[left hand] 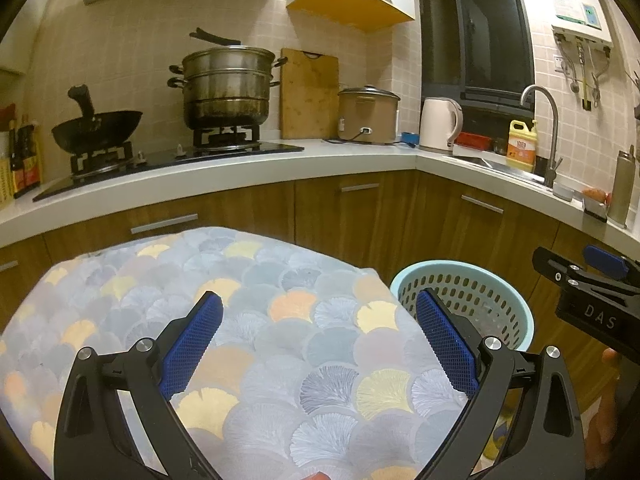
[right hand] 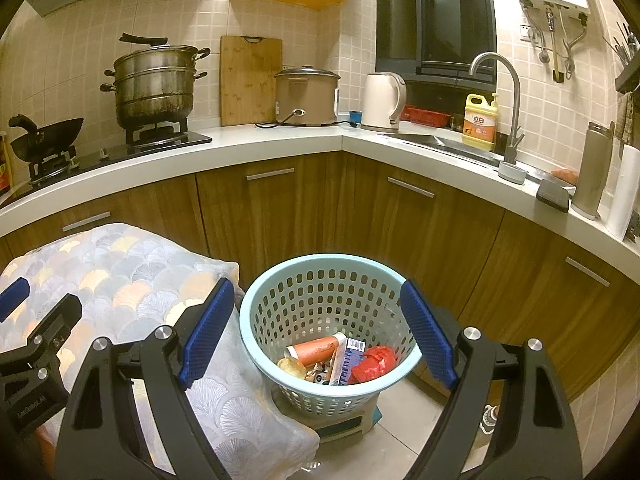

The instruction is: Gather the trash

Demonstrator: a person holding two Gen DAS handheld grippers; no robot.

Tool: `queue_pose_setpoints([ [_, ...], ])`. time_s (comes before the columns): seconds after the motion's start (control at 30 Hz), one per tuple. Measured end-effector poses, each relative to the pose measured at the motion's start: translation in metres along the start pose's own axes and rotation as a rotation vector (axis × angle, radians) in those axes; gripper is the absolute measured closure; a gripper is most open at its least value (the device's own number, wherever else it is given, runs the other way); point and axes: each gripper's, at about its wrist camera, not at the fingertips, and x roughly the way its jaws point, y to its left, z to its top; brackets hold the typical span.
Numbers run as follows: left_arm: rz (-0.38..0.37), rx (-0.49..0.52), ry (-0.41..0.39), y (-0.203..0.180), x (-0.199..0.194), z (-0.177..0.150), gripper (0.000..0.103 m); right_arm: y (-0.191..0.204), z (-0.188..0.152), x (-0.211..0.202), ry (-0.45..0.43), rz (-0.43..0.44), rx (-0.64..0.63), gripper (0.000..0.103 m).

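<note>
A light blue perforated trash basket [right hand: 256, 320] stands on a low stool on the floor. It holds trash: an orange tube [right hand: 316, 349], a red wrapper [right hand: 372, 362], a white and blue carton [right hand: 350, 356] and scraps. My right gripper [right hand: 318, 332] is open and empty, its jaws spread above the basket. My left gripper [left hand: 320, 344] is open and empty above the cloth-covered table [left hand: 256, 288]. The basket rim also shows in the left wrist view [left hand: 516, 308], right of the table. The right gripper's side shows there at the far right [left hand: 592, 276].
A patterned cloth covers the table [right hand: 120, 272] left of the basket. Wooden cabinets [right hand: 400, 216] and a white L-shaped counter [right hand: 280, 136] stand behind, with wok, steamer pot, rice cooker, kettle, detergent bottle and sink tap [right hand: 508, 92].
</note>
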Motion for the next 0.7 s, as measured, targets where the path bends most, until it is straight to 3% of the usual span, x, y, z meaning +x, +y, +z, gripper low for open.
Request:
queue_pose_setpoints([
  [0.7, 0.003, -0.003, 0.004, 0.001, 0.0008, 0.0008, 0.008, 0.0047, 0.0027, 0.0003, -0.002, 0.018, -0.009, 0.022],
])
